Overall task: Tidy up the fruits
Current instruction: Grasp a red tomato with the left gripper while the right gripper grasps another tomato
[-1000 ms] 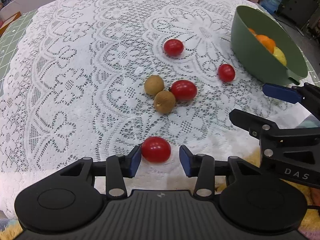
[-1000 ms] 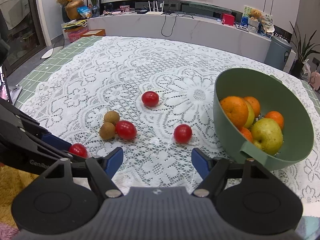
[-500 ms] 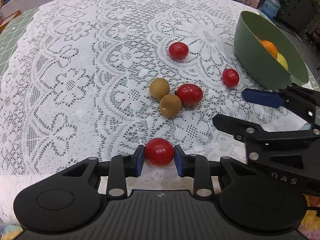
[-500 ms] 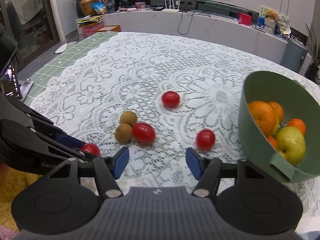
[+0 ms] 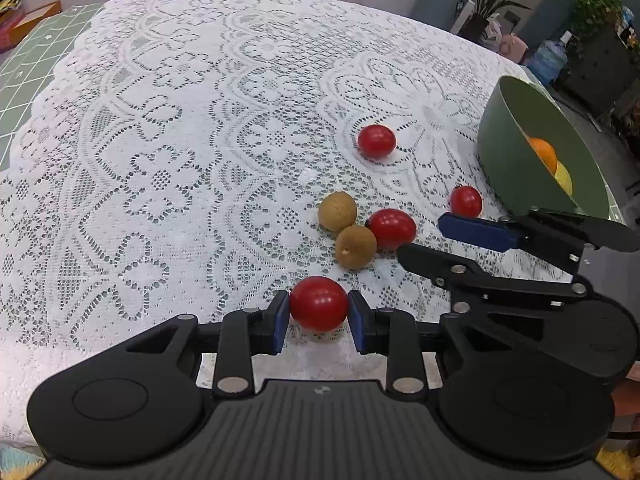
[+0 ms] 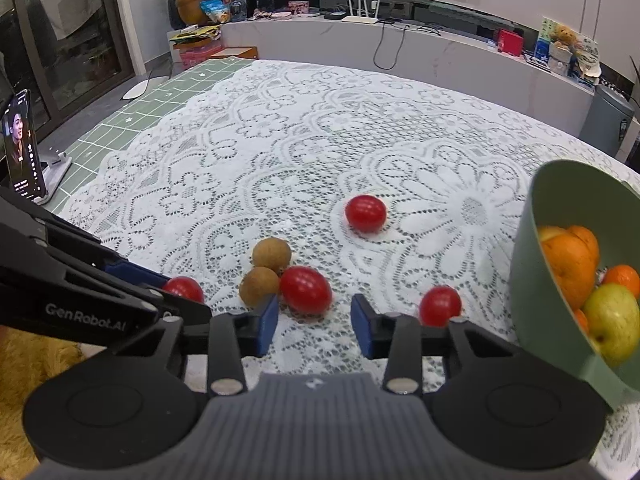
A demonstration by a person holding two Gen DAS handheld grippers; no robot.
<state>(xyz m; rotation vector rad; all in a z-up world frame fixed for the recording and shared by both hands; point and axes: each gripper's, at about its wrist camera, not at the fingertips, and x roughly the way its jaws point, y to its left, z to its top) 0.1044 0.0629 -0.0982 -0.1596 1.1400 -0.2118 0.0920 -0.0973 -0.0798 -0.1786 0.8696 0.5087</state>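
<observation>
Hidden/cut off: in the right wrist view the left gripper (image 6: 176,286) comes in from the left edge, its body covers most of the held tomato (image 6: 185,289), only a red cap shows. Green bowl (image 6: 532,280) is cut by the right frame edge in that view; the left wrist view sees it side-on, only an orange (image 5: 543,154) and a yellow-green fruit (image 5: 564,176) peek over the rim. Right gripper's own finger link covers the lower edge of the rightmost tomato (image 6: 440,305).

Surface: white lace cloth (image 5: 180,160) over a table, green gridded mat (image 6: 132,120) showing past its left edge. Phone on a stand (image 6: 22,152) at far left, screen lit. Behind: long white counter (image 6: 400,40) with cables, a router, boxes and plants. Yellow fuzzy fabric (image 6: 24,360) at lower left.

Loose fruit, left to right: two brown longans (image 6: 266,268) touching each other, a larger oval tomato (image 6: 306,289) touching them, a round tomato (image 6: 366,213) farther back on its own, the rightmost tomato near the bowl.

Bowl contents in the right wrist view: large orange (image 6: 572,264), smaller orange (image 6: 622,278), green-yellow apple (image 6: 612,320), more fruit under them, can't tell what.

Grippers: left gripper (image 5: 318,314) clamped on the held tomato (image 5: 318,303), blue pads pressing both sides, at the cloth's near edge. Right gripper (image 6: 314,322) has just been closing, now narrow, nothing gripped; the oval tomato sits just past the gap, closer to the left pad.
</observation>
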